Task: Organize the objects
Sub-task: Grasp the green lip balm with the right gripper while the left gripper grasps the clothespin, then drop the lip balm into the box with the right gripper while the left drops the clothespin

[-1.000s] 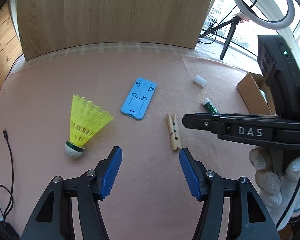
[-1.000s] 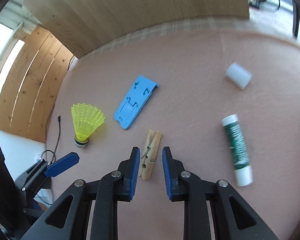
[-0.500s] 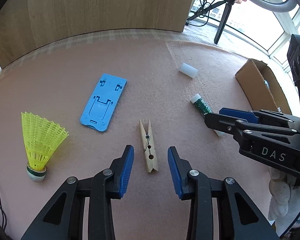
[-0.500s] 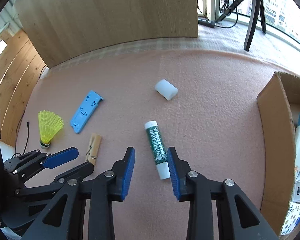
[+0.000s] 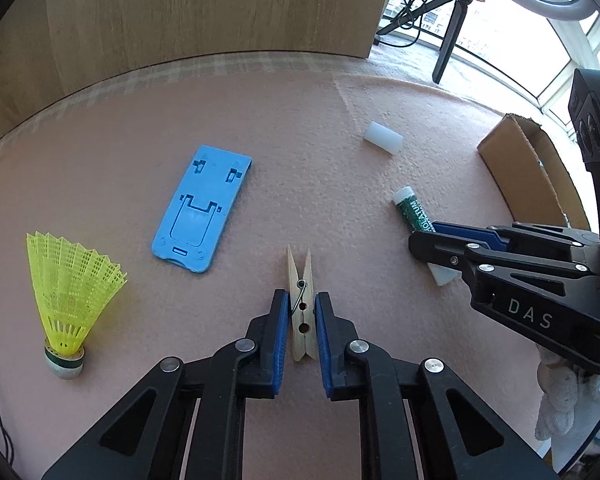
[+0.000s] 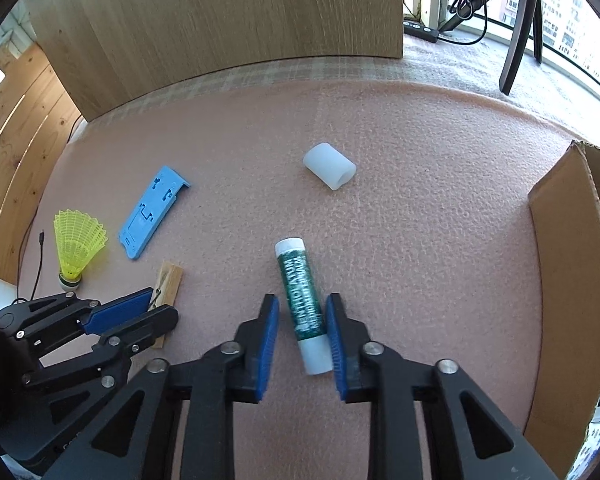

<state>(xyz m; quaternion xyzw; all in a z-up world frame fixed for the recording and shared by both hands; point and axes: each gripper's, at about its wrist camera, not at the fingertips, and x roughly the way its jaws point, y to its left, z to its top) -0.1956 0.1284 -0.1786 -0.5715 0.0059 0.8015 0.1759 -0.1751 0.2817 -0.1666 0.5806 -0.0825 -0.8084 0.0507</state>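
A second ago the left gripper [image 5: 302, 312] stood wide open over bare pink worktop [image 5: 320, 120], the clothespin [image 5: 301, 308] off to its right; now the clothespin lies between its jaws, which are closing, the blue pads at or almost at its wooden sides. Whether they already press, I cannot tell for sure, but no gap shows.

The right gripper [image 6: 302, 316] has swung away from the clothespin, which it straddled a second ago, to the green lip-balm stick [image 6: 302, 300]. The stick lies between its jaws, which are closing; the right pad looks to touch the tube, while a clear gap remains on the left side, so it is not yet clamped.

Ahead of the jaws lie a white cap [image 6: 329, 165], a blue phone stand [image 5: 202, 206] and a yellow shuttlecock [image 5: 69, 292], all untouched. The cardboard box [image 6: 568, 264], to the right of both, already holds some items.

Both hands seem about to lift one object each, probably for the box.
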